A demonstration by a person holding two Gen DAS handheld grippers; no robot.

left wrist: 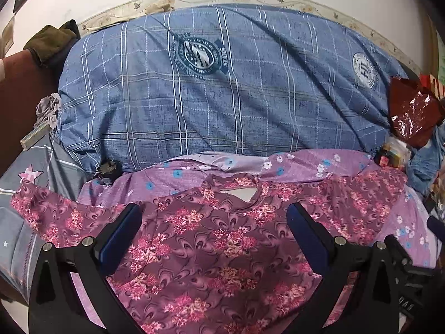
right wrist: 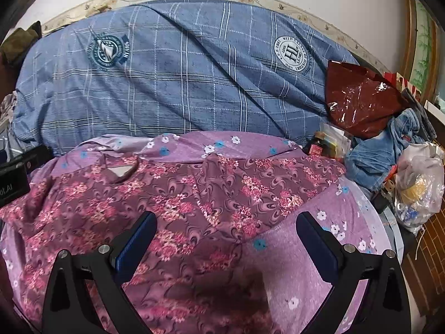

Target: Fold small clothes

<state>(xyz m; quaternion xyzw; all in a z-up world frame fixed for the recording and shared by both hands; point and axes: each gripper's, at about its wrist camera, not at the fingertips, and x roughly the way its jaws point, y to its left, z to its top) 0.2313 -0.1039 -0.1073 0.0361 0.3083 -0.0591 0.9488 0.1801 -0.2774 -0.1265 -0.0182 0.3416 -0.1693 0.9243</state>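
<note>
A maroon floral shirt [left wrist: 211, 239] lies spread flat on a lilac flowered sheet [right wrist: 300, 253], neckline toward a blue plaid quilt [left wrist: 222, 89] bunched behind it against the white wall. Right of the shirt sits a red foil bag [right wrist: 358, 103]. The left gripper [left wrist: 214, 222] and the right gripper [right wrist: 225, 231] hover above the shirt, spread wide, empty.

Both your claws hang wide apart over the floral top [left wrist: 211, 247], nothing between their fingers. Straight ahead the blue checked quilt [left wrist: 222, 91] walls you off. On your right, a red plastic bag [right wrist: 358, 100], jeans [right wrist: 389, 150] and a clear bag [right wrist: 420, 183] crowd the edge.
</note>
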